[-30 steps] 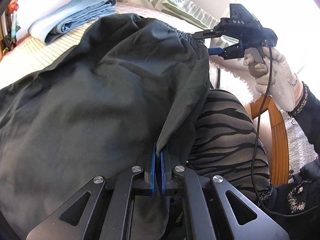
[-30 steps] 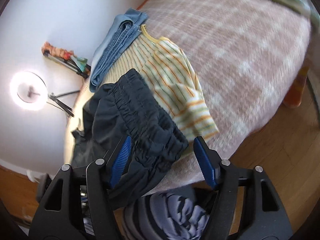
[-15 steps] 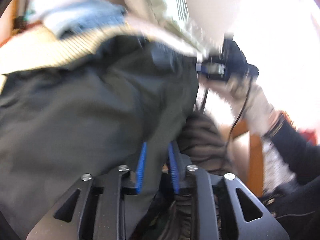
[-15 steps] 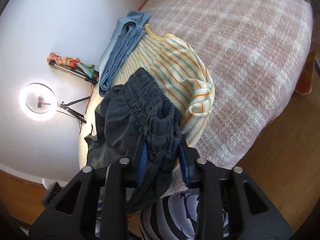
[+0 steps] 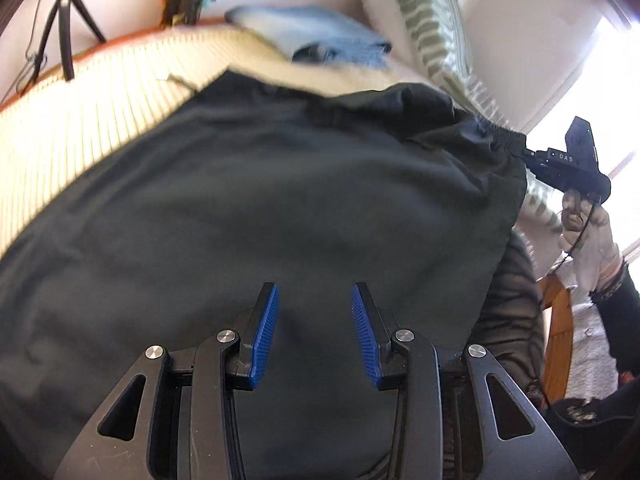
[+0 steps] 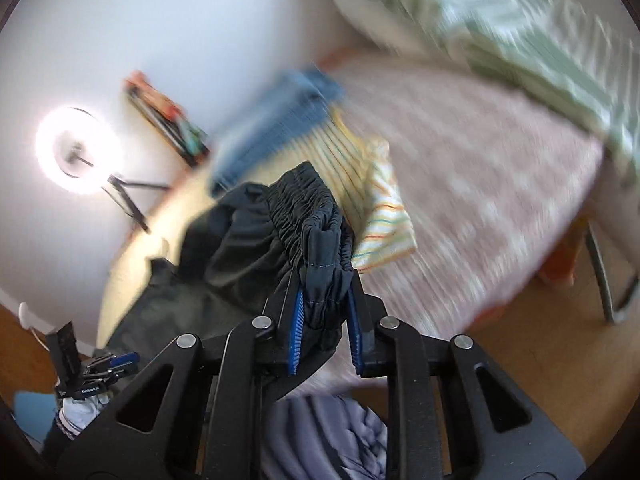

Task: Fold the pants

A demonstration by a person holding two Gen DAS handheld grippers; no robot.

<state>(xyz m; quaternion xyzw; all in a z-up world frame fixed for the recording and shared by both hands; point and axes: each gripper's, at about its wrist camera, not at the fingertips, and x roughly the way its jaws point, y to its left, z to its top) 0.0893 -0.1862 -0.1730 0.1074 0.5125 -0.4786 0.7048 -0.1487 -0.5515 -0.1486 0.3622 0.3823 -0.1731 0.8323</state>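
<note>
The dark pants (image 5: pixel 280 208) lie spread over the bed edge, filling the left wrist view. My left gripper (image 5: pixel 315 300) is open and empty, hovering just over the pants' lower cloth. My right gripper (image 6: pixel 325 300) is shut on the pants' gathered elastic waistband (image 6: pixel 316 232), bunched between its blue pads. In the left wrist view the right gripper (image 5: pixel 532 154) pulls the waistband corner at the upper right. The left gripper also shows in the right wrist view (image 6: pixel 108 362).
A striped yellow shirt (image 6: pixel 360 184) and folded blue jeans (image 5: pixel 316 40) lie on the bed beyond the pants. A green striped pillow (image 5: pixel 428 28) is at the back. A ring light (image 6: pixel 78 152) stands by the wall. My zebra-patterned leg (image 5: pixel 516 320) and a wooden chair (image 5: pixel 556 332) are at right.
My left gripper let go of the pants' edge and opened. My right gripper closed on the waistband and pulled it up and away.
</note>
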